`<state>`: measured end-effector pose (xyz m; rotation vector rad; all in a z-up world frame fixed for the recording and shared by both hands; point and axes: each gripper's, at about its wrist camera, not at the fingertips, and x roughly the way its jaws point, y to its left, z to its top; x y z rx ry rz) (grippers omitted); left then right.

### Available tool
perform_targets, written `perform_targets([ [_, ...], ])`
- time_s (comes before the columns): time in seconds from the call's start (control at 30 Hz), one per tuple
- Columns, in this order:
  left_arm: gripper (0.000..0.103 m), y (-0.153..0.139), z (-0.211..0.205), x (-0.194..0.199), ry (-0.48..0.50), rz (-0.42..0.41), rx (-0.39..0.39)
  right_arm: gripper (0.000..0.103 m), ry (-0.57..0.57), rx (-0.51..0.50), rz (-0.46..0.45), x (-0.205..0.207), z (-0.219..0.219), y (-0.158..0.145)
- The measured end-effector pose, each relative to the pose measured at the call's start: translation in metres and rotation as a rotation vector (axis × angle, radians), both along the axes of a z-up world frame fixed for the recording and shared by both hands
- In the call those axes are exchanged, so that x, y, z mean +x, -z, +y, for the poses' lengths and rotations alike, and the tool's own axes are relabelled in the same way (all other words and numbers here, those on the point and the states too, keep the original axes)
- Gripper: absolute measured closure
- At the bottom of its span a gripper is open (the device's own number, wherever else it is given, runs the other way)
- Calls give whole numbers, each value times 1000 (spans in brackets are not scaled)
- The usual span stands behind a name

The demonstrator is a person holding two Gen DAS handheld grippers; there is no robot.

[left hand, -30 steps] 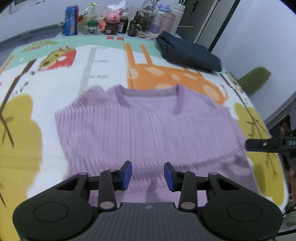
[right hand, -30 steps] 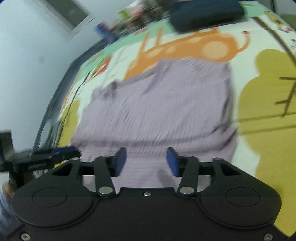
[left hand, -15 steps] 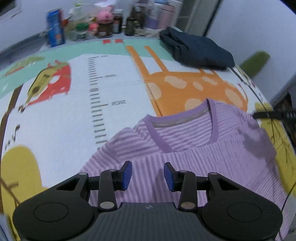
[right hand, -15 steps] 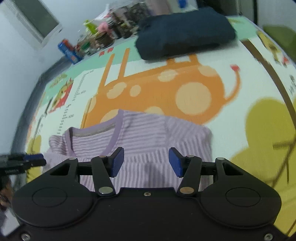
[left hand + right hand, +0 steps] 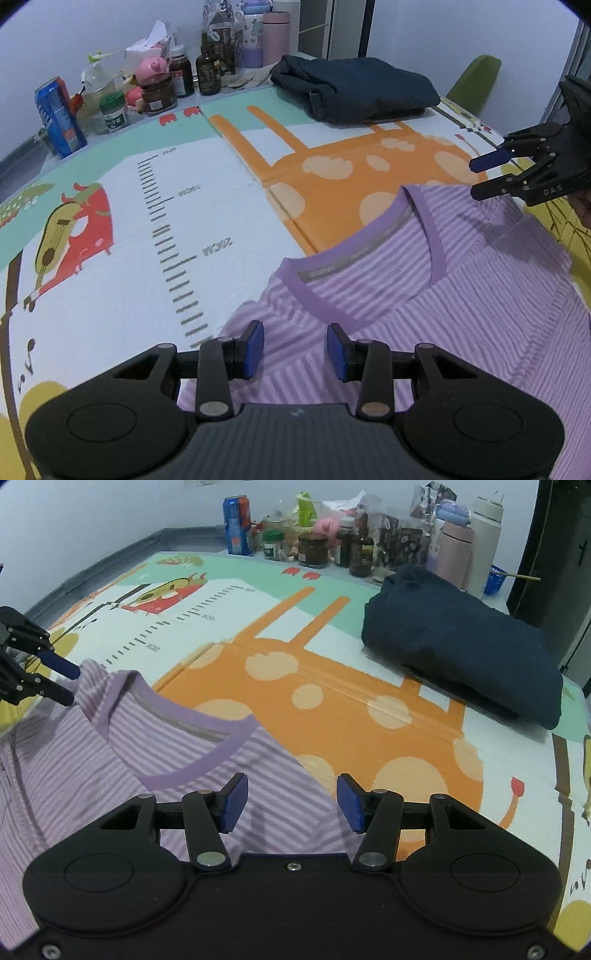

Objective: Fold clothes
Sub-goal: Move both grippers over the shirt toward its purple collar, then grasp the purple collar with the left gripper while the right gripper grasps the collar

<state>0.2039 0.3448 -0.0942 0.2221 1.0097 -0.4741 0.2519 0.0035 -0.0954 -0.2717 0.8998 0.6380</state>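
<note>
Shirt (image 5: 424,314) — striped lilac, flat on my mat (image 5: 221,206), collar toward 12 o'clock. Left gripper (image 5: 295,349) gaping over one shoulder; right gripper (image 5: 291,803) likewise over the other — neither holds cloth. Navy bundle (image 5: 461,642) at 1 o'clock.

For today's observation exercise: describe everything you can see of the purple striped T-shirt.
The purple striped T-shirt is a soft knit with thin lilac and white stripes, a solid purple round collar and a grey neck tape inside. It lies spread flat, front up, on the printed play mat, collar toward the giraffe. Both open tools hover above its shoulders.
</note>
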Motion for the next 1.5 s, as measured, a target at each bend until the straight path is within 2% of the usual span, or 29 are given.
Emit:
perform_targets([
  [0.17,60,6,-13,4,12,27,20,51,-10,9,17,6,-7,6],
  [0.3,53,11,-20,5,11,52,31,51,-52,-1,20,7,-6,10],
  [0.47,51,10,-21,5,-32,61,6,51,-63,-18,-5,6,1,12],
  [0.53,51,4,-20,5,-35,45,-41,51,-40,23,3,7,1,9],
  [0.63,51,-5,-24,6,-31,23,-94,51,20,150,75,10,0,5],
  [0.73,49,2,-32,16,-74,34,-51,51,64,244,146,12,2,7],
  [0.83,50,11,-38,25,-122,42,-16,51,131,192,140,13,15,14],
  [1.0,50,18,-36,28,-164,32,-25,51,221,92,76,6,43,25],
  [1.17,50,20,-32,32,-130,24,-2,51,192,-11,-10,5,68,30],
  [1.4,51,29,-32,36,-96,48,56,52,129,-78,-8,8,83,37],
  [1.5,51,30,-33,37,-89,53,67,62,145,-79,7,10,85,37],
])
